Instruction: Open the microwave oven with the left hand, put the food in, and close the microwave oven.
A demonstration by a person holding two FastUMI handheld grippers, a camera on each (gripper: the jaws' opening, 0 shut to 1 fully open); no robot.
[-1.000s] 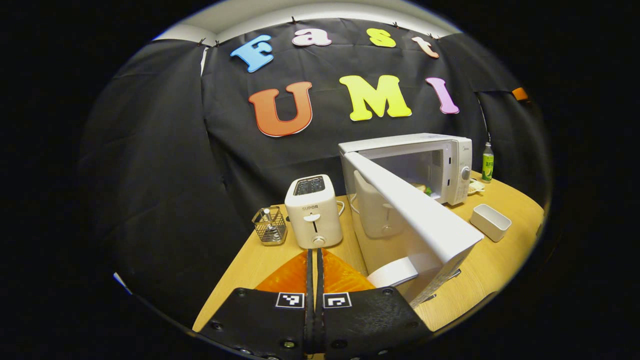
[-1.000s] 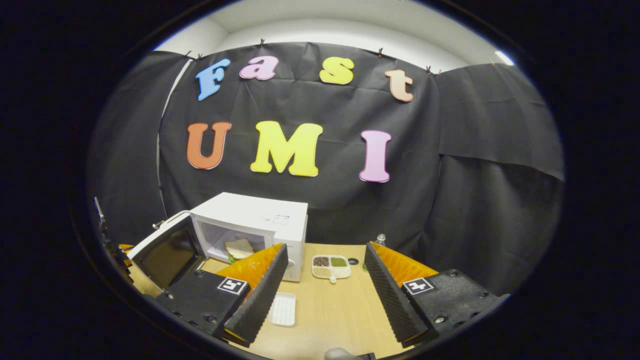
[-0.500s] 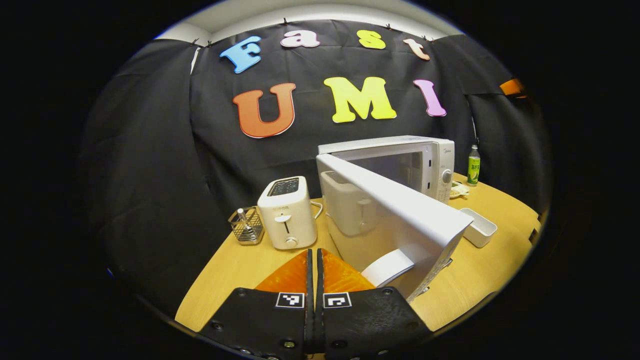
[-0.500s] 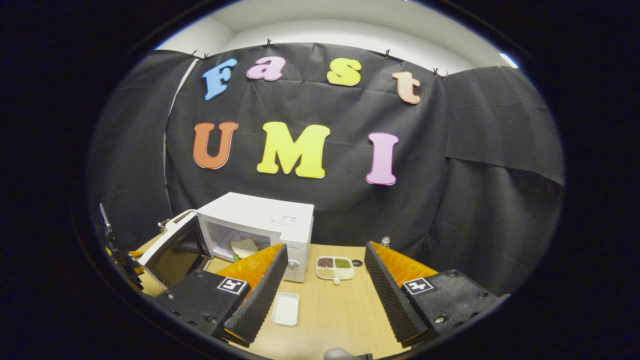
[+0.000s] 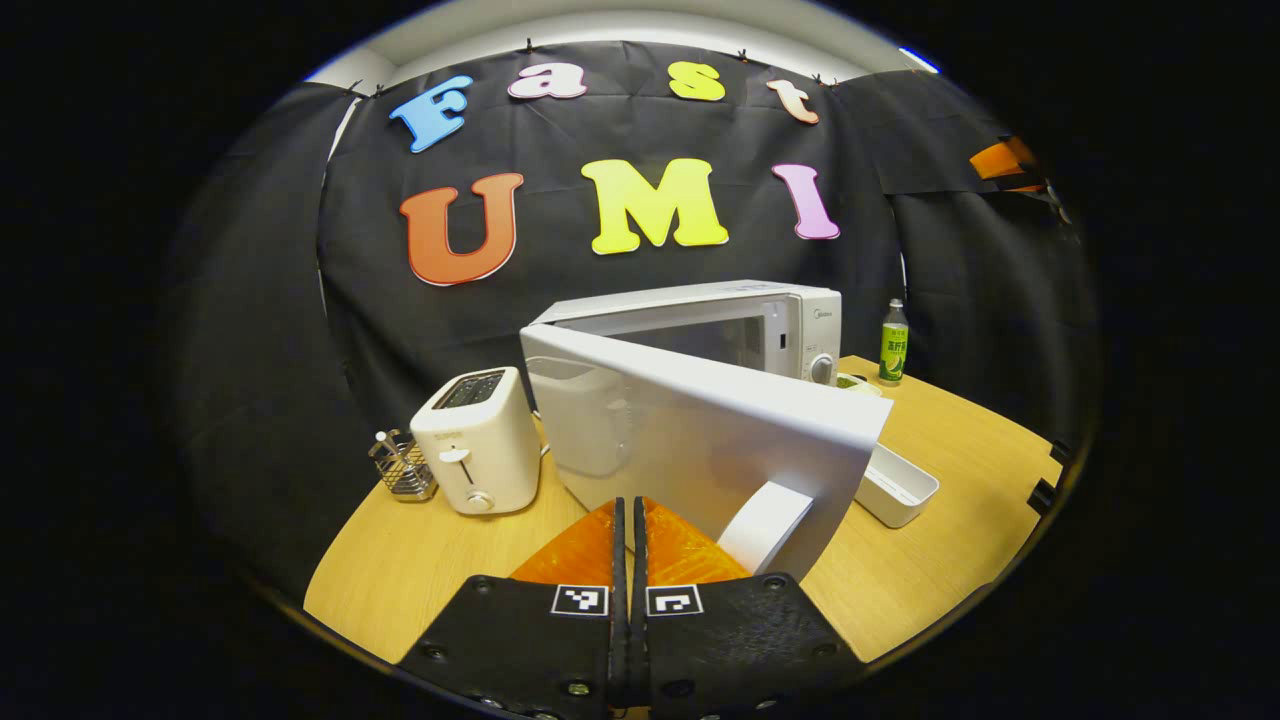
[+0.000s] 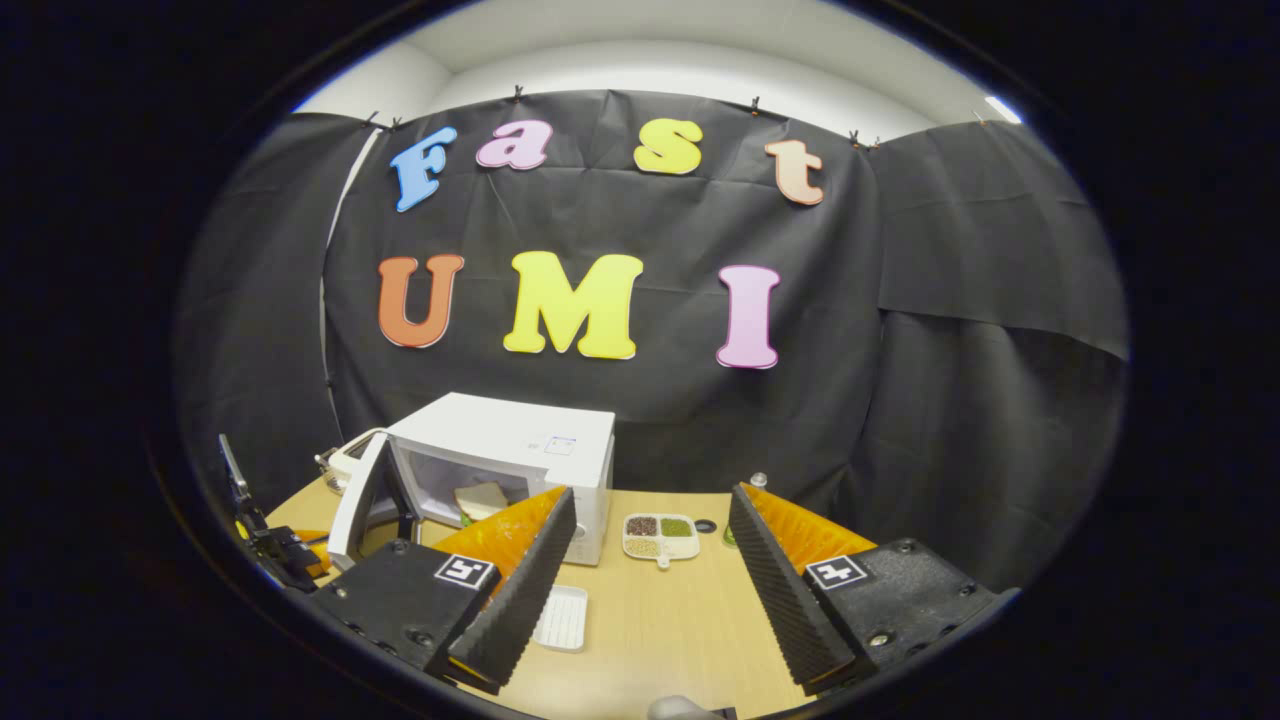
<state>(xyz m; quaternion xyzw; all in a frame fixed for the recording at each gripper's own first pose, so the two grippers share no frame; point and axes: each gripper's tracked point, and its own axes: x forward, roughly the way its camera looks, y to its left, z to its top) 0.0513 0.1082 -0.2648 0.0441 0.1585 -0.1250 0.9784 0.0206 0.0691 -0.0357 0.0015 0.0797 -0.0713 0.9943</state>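
Observation:
The white microwave [image 5: 790,320] stands at the back of the wooden table, its door [image 5: 700,420] partly open. My left gripper [image 5: 628,505] is shut with nothing between its fingers, its tips close against the door's outer face beside the white handle [image 5: 765,525]. In the right gripper view the microwave [image 6: 520,440] holds a sandwich [image 6: 482,497] behind the half-swung door [image 6: 360,500], and the left gripper [image 6: 280,548] sits at the far left. My right gripper [image 6: 650,530] hangs open above the table, holding nothing.
A white toaster [image 5: 470,440] and a wire basket [image 5: 400,468] stand left of the microwave. A white tray [image 5: 900,487] and a green bottle [image 5: 892,345] are on its right. In the right gripper view a divided dish [image 6: 660,535] and the tray [image 6: 562,618] lie ahead.
The microwave door has swung a good way toward closing as my left gripper moved with it. The right gripper has stayed open and almost still.

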